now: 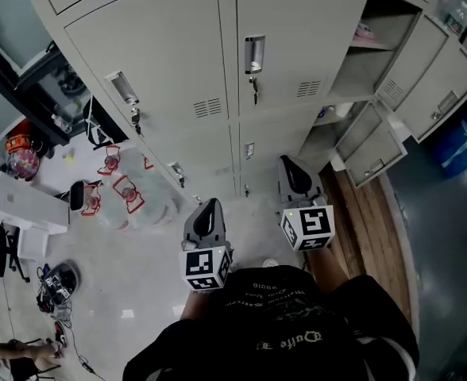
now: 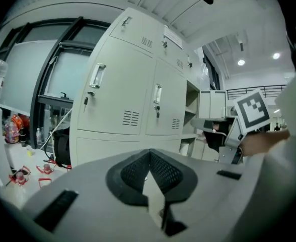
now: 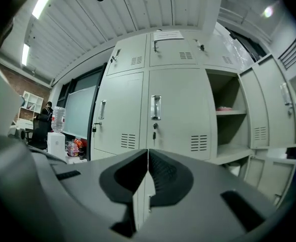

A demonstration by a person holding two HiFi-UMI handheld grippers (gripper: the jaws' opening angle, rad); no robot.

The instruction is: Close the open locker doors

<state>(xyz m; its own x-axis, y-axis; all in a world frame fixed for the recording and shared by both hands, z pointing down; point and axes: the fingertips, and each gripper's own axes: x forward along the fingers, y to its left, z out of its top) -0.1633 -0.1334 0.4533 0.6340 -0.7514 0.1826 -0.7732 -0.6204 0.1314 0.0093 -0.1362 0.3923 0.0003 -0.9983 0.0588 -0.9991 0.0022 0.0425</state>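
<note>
A bank of cream lockers (image 1: 210, 62) stands ahead. In its right column the upper compartment (image 1: 368, 62) gapes, its door (image 1: 444, 86) swung out to the right. Below it a lower door (image 1: 372, 153) also hangs open. My left gripper (image 1: 210, 213) is shut and empty, held in front of the closed lower lockers. My right gripper (image 1: 295, 173) is shut and empty too, just left of the open lower door. In the right gripper view the gripper (image 3: 148, 155) points at the closed middle door (image 3: 175, 115), with the open compartment (image 3: 228, 120) to its right. The left gripper (image 2: 149, 158) faces the lockers at an angle.
Clear bags and bottles (image 1: 126, 193) lie on the floor at the left, near a white box (image 1: 23, 205). A wooden strip (image 1: 372, 213) runs along the floor under the open doors. A water bottle (image 3: 58, 117) stands on a box at the far left.
</note>
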